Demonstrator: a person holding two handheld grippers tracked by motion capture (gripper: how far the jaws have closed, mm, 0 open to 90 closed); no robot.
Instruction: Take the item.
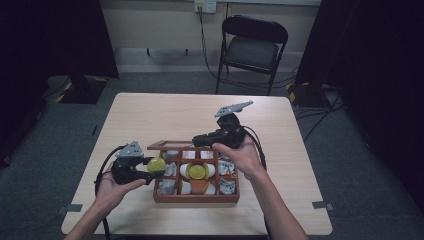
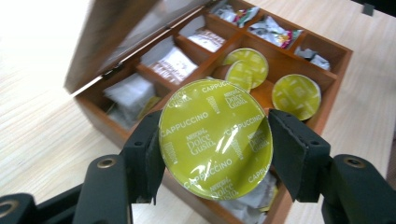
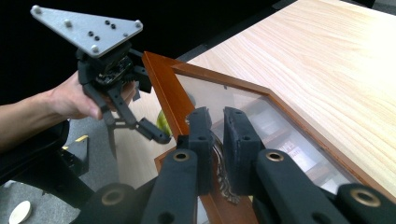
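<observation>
A wooden compartment box [image 1: 195, 198] stands near the table's front edge, its glass-paned lid [image 1: 167, 145] raised. My left gripper [image 1: 152, 170] is shut on a yellow-green Cappuccino capsule [image 1: 156, 164] just left of the box. In the left gripper view the capsule [image 2: 215, 138] sits foil-side up between the pads [image 2: 152, 149], above the box wall [image 2: 336, 51]. My right gripper [image 1: 196, 141] is at the lid's edge. In the right gripper view its jaws [image 3: 218, 140] are shut on the lid's ornate metal clasp [image 3: 219, 179], with the lid frame [image 3: 163, 88] beyond.
More green capsules [image 2: 296, 95] lie in the middle compartments and several sachets [image 2: 173, 63] in the others. The pale wooden table [image 1: 200, 110] stretches behind the box. A black folding chair [image 1: 252, 47] stands beyond the far edge. Dark curtains hang on both sides.
</observation>
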